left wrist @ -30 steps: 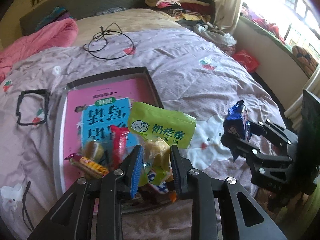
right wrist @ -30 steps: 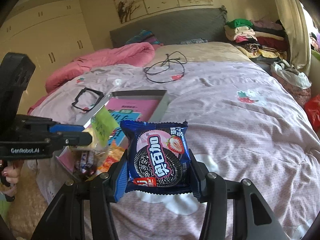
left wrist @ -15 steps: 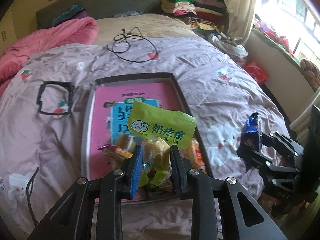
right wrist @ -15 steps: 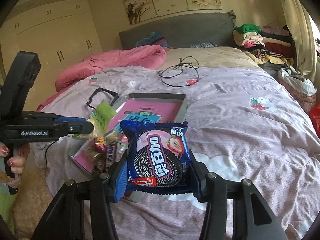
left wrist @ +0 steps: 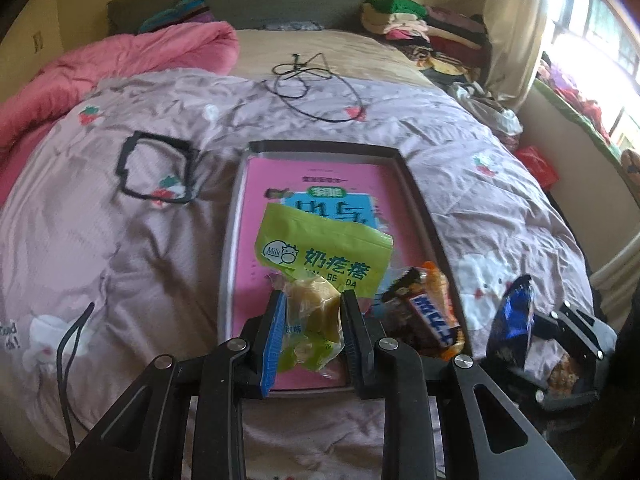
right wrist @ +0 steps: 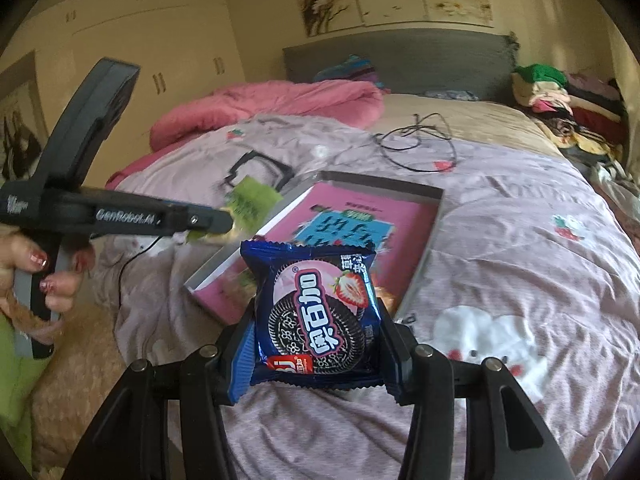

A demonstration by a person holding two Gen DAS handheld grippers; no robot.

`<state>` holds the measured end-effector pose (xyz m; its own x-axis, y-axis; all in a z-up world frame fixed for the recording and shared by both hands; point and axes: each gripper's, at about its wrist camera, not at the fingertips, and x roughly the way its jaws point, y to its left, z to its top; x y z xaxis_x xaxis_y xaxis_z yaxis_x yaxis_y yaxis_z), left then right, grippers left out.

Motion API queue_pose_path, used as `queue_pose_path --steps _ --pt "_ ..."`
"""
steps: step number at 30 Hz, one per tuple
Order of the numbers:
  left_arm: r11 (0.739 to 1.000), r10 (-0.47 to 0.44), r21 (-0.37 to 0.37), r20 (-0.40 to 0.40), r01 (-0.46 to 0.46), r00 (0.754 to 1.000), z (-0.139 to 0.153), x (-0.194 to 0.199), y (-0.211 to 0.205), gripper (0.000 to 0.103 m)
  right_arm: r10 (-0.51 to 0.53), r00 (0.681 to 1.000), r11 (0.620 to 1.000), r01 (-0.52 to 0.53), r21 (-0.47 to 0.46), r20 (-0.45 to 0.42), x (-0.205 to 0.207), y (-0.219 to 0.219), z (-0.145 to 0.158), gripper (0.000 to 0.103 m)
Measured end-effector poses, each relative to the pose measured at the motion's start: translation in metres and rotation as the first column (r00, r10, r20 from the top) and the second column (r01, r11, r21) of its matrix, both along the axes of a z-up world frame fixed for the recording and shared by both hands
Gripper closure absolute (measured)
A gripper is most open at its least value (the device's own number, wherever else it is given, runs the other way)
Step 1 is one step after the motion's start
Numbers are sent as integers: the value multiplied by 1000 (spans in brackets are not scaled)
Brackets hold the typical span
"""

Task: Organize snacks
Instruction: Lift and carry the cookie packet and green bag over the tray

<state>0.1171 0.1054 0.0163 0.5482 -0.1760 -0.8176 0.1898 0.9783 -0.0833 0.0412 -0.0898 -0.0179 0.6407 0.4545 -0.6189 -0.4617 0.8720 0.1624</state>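
Note:
My left gripper (left wrist: 311, 300) is shut on a green milk-snack bag (left wrist: 324, 254) and holds it above the near end of a grey tray (left wrist: 416, 184) lined with a pink printed sheet. Several small snacks (left wrist: 424, 308) lie in the tray's near right corner. My right gripper (right wrist: 316, 312) is shut on a blue strawberry cookie pack (right wrist: 316, 312), held above the bed just short of the tray (right wrist: 424, 264). In the left wrist view the right gripper (left wrist: 532, 320) and its blue pack (left wrist: 514, 320) hang to the right of the tray. The left gripper (right wrist: 224, 220) with the green bag (right wrist: 252, 200) shows left of the tray.
The tray lies on a lilac bedspread (left wrist: 120, 248). A black rectangular frame (left wrist: 156, 168) lies left of the tray. A black cable (left wrist: 312, 84) lies behind it. A pink quilt (left wrist: 100, 72) is bunched at far left. Piled clothes (left wrist: 420, 28) sit at back right.
Both grippers have drawn back towards the foot of the bed and swung, so the tray sits farther ahead and more centred. Each still holds its snack.

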Motion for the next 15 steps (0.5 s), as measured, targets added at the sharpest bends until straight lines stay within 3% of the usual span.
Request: queue_pose_path --steps 15 --pt "998 61 15 -42 -60 997 -34 4 28 75 80 997 991 -81 -103 -17 1 44 -20 51"
